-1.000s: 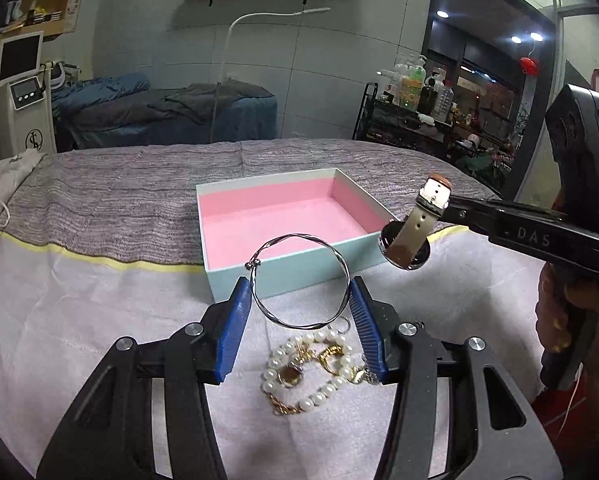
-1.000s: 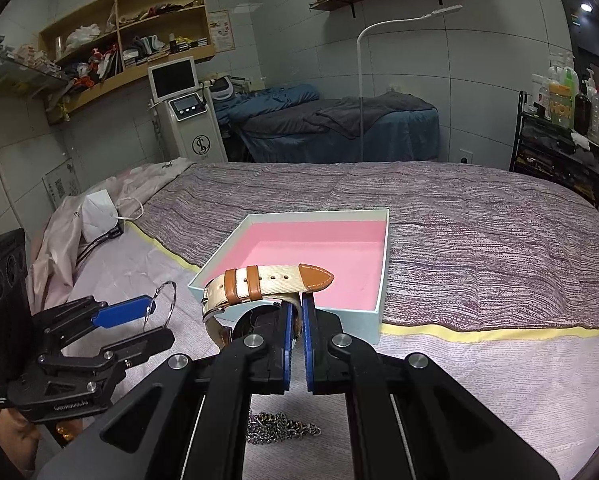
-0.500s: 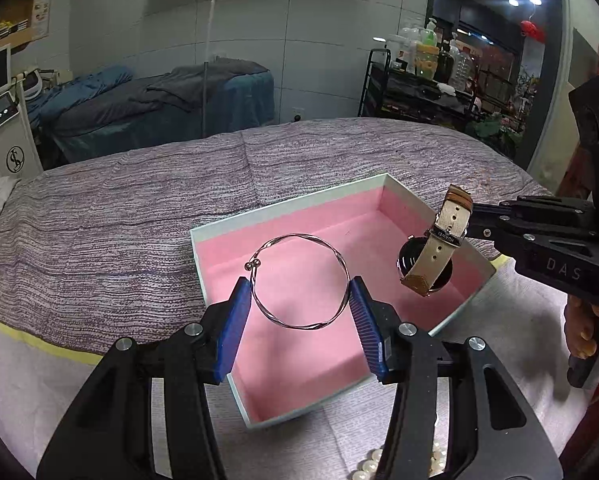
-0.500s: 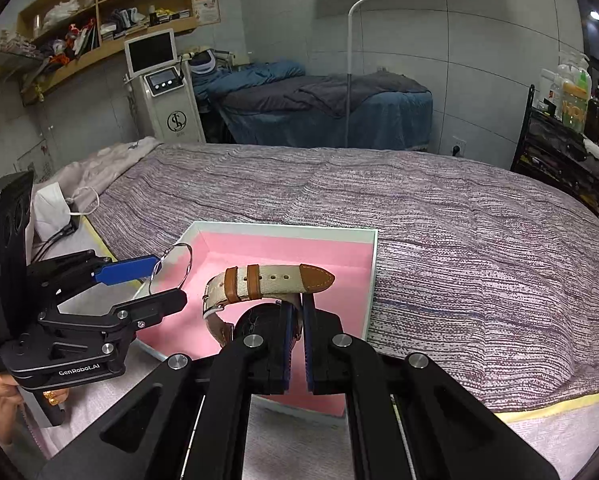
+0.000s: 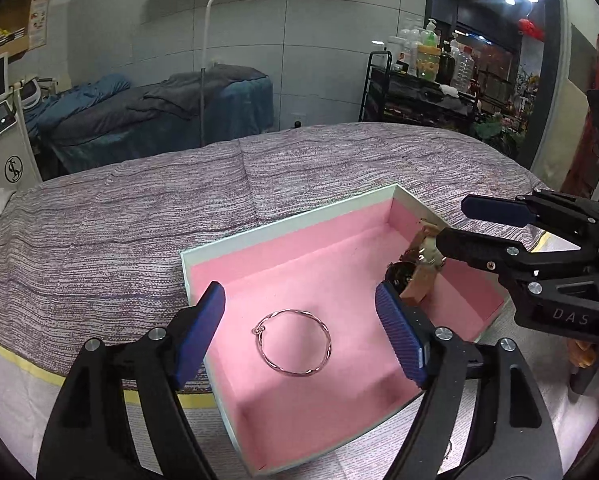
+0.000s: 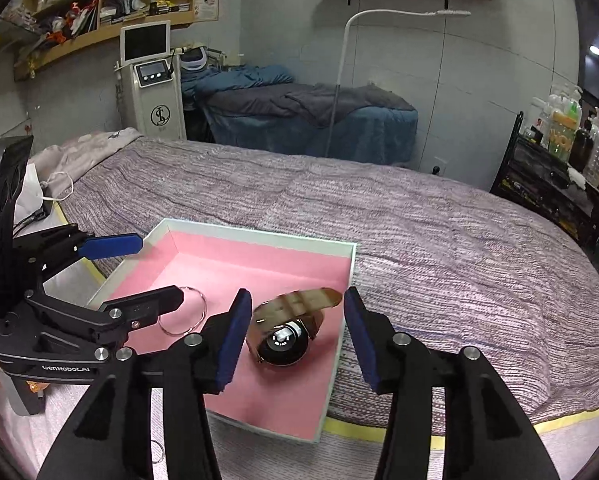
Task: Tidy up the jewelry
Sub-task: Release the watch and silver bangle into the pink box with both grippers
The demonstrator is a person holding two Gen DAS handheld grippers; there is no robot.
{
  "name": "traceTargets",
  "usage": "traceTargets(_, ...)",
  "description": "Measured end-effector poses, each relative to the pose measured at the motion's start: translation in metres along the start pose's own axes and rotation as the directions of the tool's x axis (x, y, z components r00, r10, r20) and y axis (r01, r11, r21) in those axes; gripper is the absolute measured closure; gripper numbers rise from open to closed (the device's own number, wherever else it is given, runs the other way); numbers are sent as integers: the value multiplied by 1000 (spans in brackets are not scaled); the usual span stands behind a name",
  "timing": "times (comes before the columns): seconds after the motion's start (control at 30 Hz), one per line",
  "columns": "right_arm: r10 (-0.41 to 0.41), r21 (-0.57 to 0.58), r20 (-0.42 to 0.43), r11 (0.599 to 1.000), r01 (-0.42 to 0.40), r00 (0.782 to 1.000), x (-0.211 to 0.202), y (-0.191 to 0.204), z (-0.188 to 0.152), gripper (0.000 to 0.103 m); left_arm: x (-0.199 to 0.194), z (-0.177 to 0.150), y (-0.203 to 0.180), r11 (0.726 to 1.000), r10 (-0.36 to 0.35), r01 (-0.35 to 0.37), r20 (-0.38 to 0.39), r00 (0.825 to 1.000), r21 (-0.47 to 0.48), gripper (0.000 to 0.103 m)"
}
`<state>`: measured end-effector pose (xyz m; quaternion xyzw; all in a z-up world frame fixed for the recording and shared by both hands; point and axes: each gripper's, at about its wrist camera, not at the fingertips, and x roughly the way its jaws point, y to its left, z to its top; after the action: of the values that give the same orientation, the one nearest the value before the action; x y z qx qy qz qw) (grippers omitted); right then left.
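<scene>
A pale green box [image 5: 283, 224] with a pink lining sits on the bed. A thin twisted wire bangle [image 5: 293, 346] lies flat and free on the pink floor. My left gripper [image 5: 299, 332] hangs over it with its jaws opening, pads apart from the wire. A watch [image 6: 285, 344] with a dark dial and a cream and tan strap rests in the box [image 6: 259, 232], blurred. It lies between the jaws of my right gripper [image 6: 297, 332], which are opening without touching it. From the left wrist view the watch [image 5: 415, 276] shows under the right gripper [image 5: 453, 222]. The left gripper [image 6: 159, 270] partly hides the bangle [image 6: 203, 304].
The bed carries a purple-grey striped cover [image 6: 439, 248] with a yellow stripe [image 5: 15, 356] near its front, then white cloth. A small ring [image 6: 157, 450] lies on that cloth. A black trolley of bottles [image 5: 419, 80] stands at the far right, and a white machine [image 6: 155, 80] at the far left.
Both grippers moved over the box and opened. The bangle dropped from the left jaws onto the pink floor. The watch left the right jaws and landed in the box.
</scene>
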<state>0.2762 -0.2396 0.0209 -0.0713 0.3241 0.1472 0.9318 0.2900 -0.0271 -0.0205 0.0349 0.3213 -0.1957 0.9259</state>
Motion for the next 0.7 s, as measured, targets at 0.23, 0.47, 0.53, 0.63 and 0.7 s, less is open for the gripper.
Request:
traceTargets(0.23,-44,8,49,999,44,998,-27,-8,1,32,-32,-7,7,999,31,-28,62,998,-43,6)
traceTargets(0.47,-7,55,13,998,6,1000,-48,-12,-29,28,-62,-45,9,994,51,-44,66,997,-101,6)
traceTargets(0.53,11,58,2,998,-11,1000,-54,-10,-38,28,-69,-57,9,993,57,-50,58,997,-109,6)
traceTargets(0.63,26,45,-12,999,-26,1000,-63,-6,-53,28,-80,-75,9,991,63,-57,44,997,-123,6)
traceTargets(0.7,38,42,-21,998,-37,999,-68,-4,-62,28,-87,-87,10,988,74,-68,39,996,-139,6)
